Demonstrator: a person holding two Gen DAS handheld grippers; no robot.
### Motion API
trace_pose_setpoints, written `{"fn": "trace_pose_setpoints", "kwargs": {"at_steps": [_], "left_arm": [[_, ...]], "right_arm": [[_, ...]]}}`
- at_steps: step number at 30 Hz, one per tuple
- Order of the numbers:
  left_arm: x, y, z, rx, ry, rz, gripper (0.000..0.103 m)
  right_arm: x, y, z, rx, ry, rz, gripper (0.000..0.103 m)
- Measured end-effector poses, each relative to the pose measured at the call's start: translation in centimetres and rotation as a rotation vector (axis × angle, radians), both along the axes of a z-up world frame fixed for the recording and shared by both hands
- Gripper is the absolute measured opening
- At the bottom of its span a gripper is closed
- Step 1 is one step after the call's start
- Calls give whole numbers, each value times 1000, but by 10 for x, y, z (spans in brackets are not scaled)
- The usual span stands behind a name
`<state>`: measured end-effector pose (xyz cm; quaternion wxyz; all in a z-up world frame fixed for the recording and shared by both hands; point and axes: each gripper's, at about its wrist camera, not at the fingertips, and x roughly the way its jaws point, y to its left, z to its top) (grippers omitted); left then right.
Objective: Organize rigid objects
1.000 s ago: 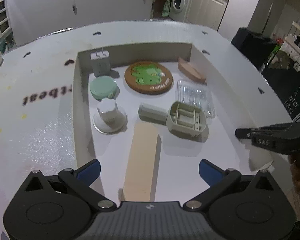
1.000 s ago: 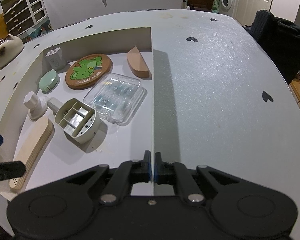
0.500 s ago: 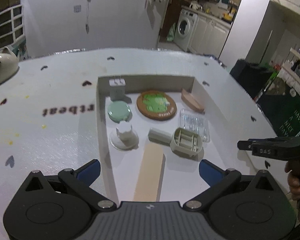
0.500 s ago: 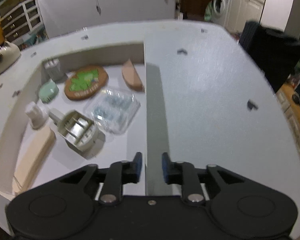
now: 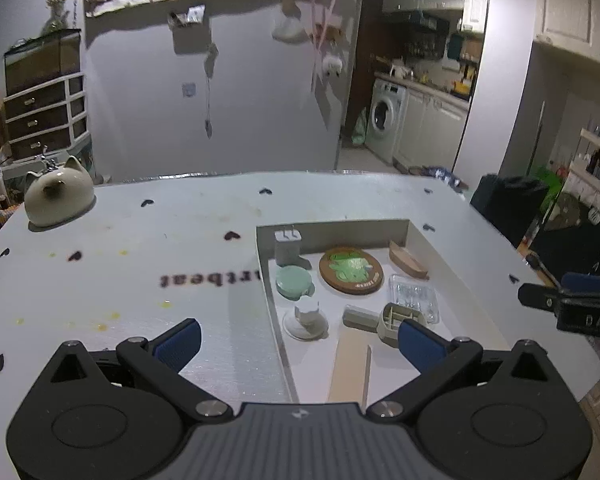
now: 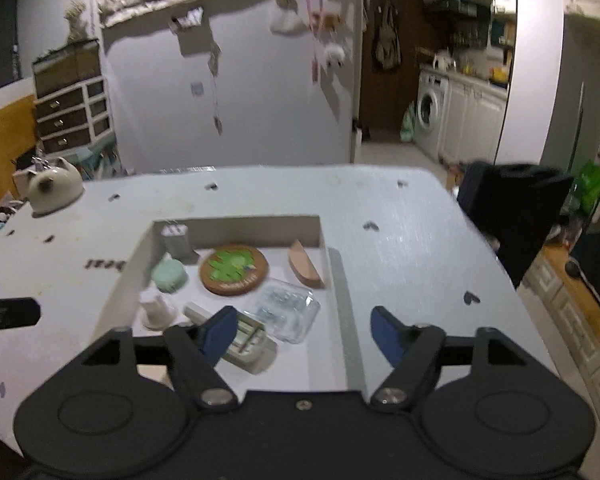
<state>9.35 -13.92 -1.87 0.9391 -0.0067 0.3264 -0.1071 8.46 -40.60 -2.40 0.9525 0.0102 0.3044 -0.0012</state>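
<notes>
A shallow white box (image 5: 332,226) (image 6: 240,230) sits sunk in the table and holds several rigid things. Among them are a white charger (image 5: 287,246), a green round case (image 5: 293,282), a frog coaster (image 5: 350,269) (image 6: 233,269) and a wooden boat shape (image 5: 407,261). There are also a clear plastic case (image 6: 286,308), a white knob (image 5: 306,316), a beige divided holder (image 5: 392,320) and a wood board (image 5: 350,364). My left gripper (image 5: 298,340) is open and empty above the box's near left wall. My right gripper (image 6: 303,332) hangs over the box's right wall, jaws opening, nothing between them.
A cat-shaped ceramic pot (image 5: 58,192) stands at the table's far left corner. A black chair (image 6: 516,208) is beyond the right edge. Bare tabletop lies left and right of the box. Drawers and a washing machine stand far behind.
Both grippers rose and drew back from the box, and the views tilted up to show the room. The right gripper went from shut to wide apart. The left stayed open.
</notes>
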Motion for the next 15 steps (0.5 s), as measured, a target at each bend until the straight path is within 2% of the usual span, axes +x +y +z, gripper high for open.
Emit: {"fn": "trace_pose_setpoints", "kwargs": {"at_steps": [3,6,9,15], "left_arm": [[-14,11,1,-15,-20,3,103],[-28,18,0,5,-41,16,103],[-39,24,-2,21,-48,21,103],[-59,28,-5,55,-66,16,103]], "right_arm": [[-20,15,4,-10,-42,6,83],[-39,28,5,-24,-79,12,87],[-54,38,2,-33,-96,17,96],[-74,48,0,-40,-126,14,100]]}}
